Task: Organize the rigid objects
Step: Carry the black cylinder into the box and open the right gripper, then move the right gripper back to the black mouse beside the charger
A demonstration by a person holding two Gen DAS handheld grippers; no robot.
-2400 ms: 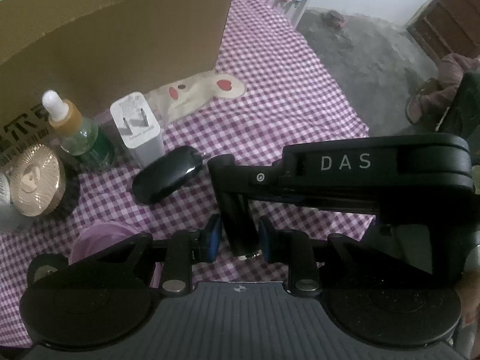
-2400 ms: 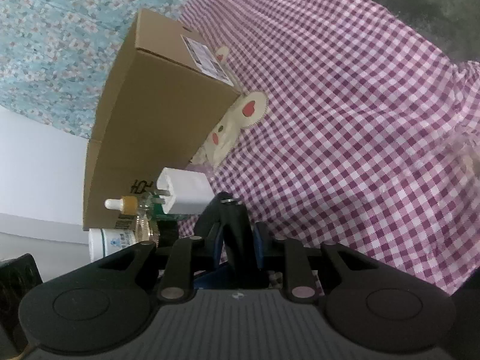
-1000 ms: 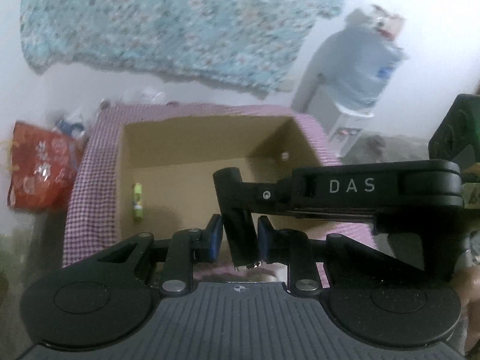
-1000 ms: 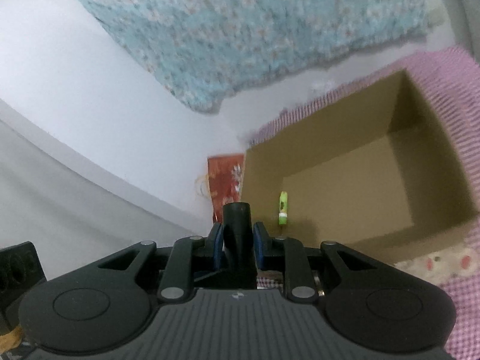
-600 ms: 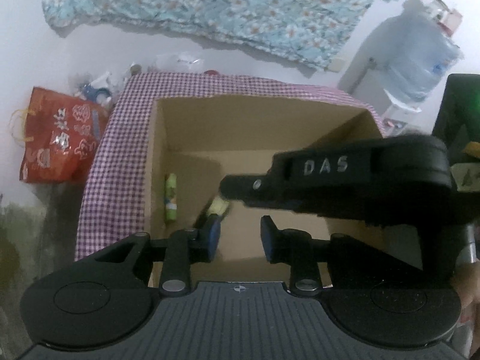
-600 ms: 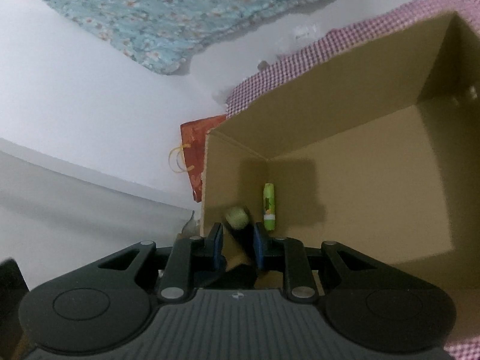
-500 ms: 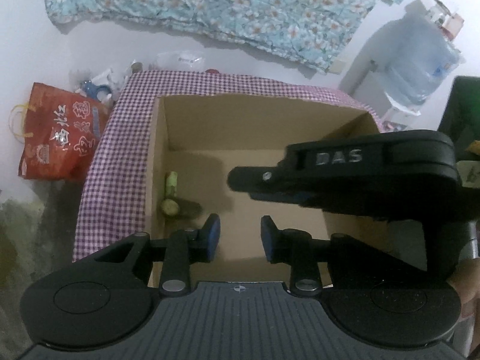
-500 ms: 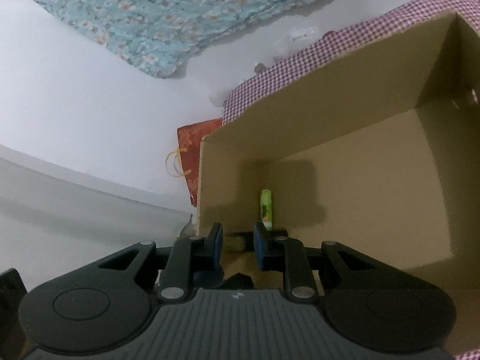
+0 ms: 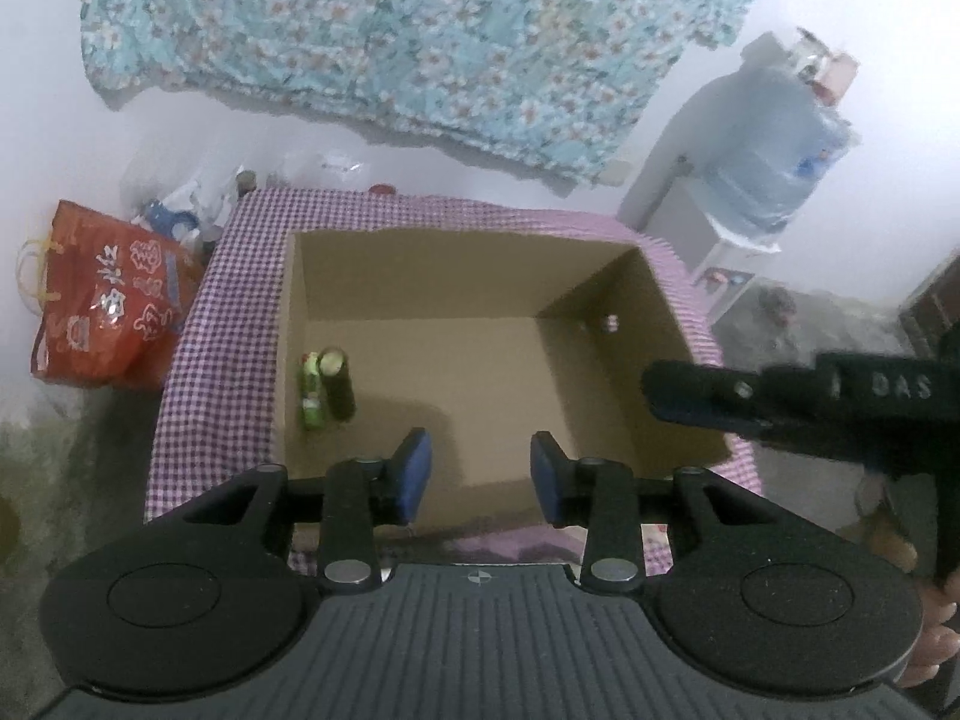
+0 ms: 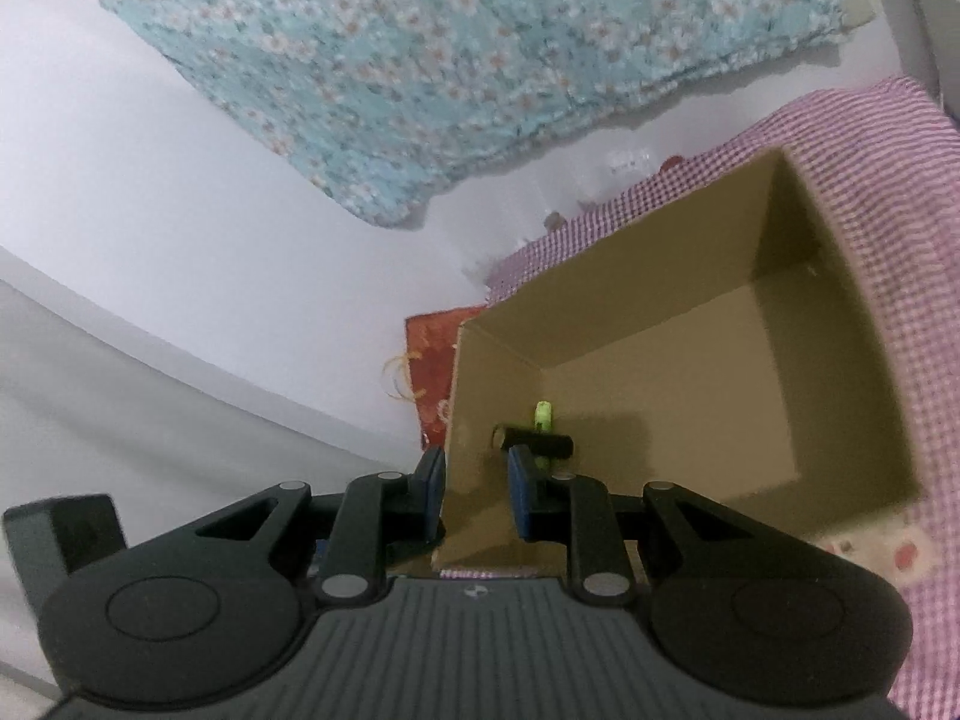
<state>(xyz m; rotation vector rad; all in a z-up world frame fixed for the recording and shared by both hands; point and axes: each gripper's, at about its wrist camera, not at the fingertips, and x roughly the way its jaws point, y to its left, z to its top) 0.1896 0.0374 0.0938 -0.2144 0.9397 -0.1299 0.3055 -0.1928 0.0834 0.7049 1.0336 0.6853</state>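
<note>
With the black tube (image 9: 339,383) beside the green one (image 9: 312,390) in the box (image 9: 420,276), lift both empty grippers clear: left (image 9: 474,471) opening, right (image 10: 477,495) slightly open.

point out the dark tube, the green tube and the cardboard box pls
dark tube (image 9: 338,387): left wrist view, middle of its body.
green tube (image 9: 311,393): left wrist view, middle of its body, beside the dark tube.
cardboard box (image 9: 456,276): left wrist view, bare inner face of the far wall.
</note>
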